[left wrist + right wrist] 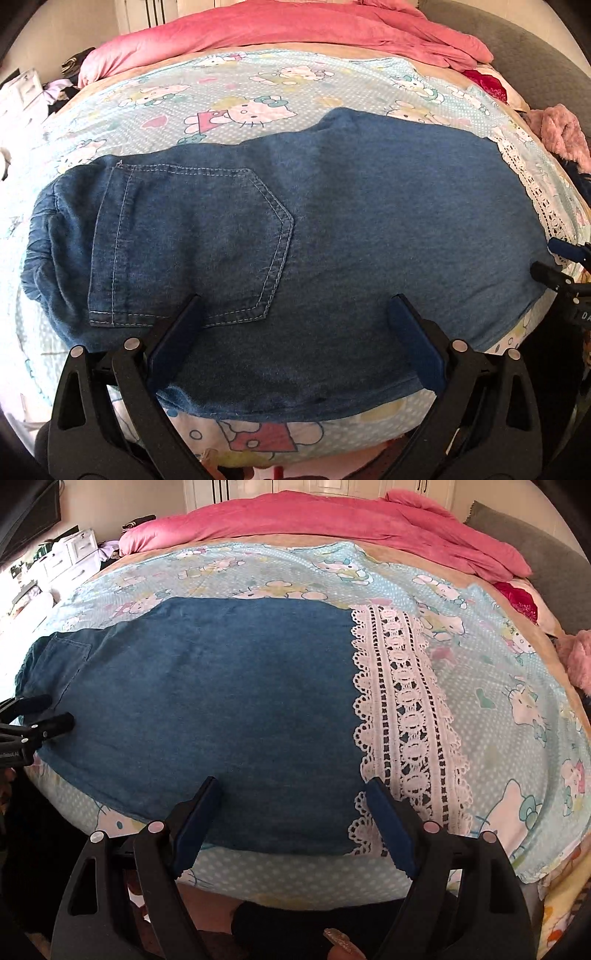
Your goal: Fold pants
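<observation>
The left gripper pointed steeply downward with its 2 blue-padded fingers spread wide and nothing pinched between them. The right gripper tilted down the same way, its fingers likewise wide apart and empty.

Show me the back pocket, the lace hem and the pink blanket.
back pocket (pixel 192 240), left wrist view, middle of its denim face.
lace hem (pixel 402 709), right wrist view, central openwork band.
pink blanket (pixel 314 520), right wrist view, middle of its top.

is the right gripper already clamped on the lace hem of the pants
No, the right gripper stands open above the pants, its fingers apart and the white lace hem lying flat, ungripped.
</observation>
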